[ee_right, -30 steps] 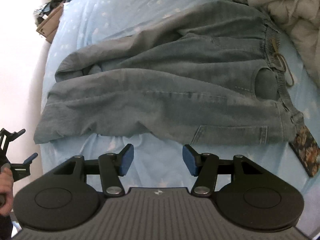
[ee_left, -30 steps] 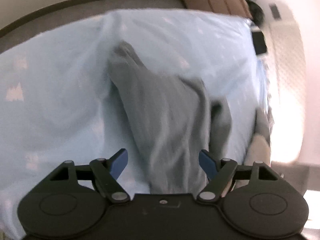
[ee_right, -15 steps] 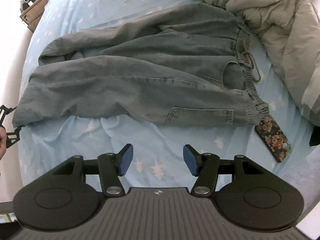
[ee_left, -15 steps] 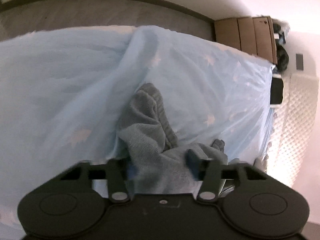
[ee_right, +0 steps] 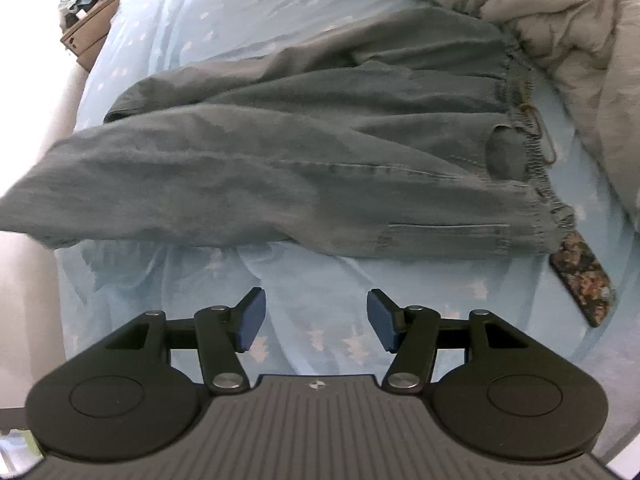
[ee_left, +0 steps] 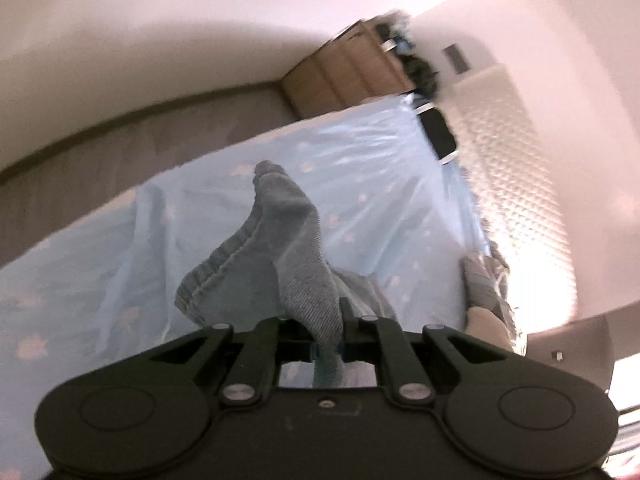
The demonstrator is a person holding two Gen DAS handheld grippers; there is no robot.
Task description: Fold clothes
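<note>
Jeans [ee_right: 304, 168] spread across blue star-print bedsheet [ee_right: 304, 280], waistband beside grey duvet [ee_right: 560, 28]. Hem pinched and lifted in closed left claw [ee_left: 326, 344]. Right claw [ee_right: 316, 316] open, above bare sheet, near patterned phone [ee_right: 582, 280].

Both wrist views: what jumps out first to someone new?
The grey-blue denim trousers spread across the light-blue star-print bedsheet dominate the right wrist view, waistband toward the rumpled beige duvet. In the left wrist view, the left gripper has its jaws shut on a trouser leg hem, bunched up above the sheet. The right gripper hangs open over bare sheet, and a floral-patterned phone lies by the waistband.
</note>
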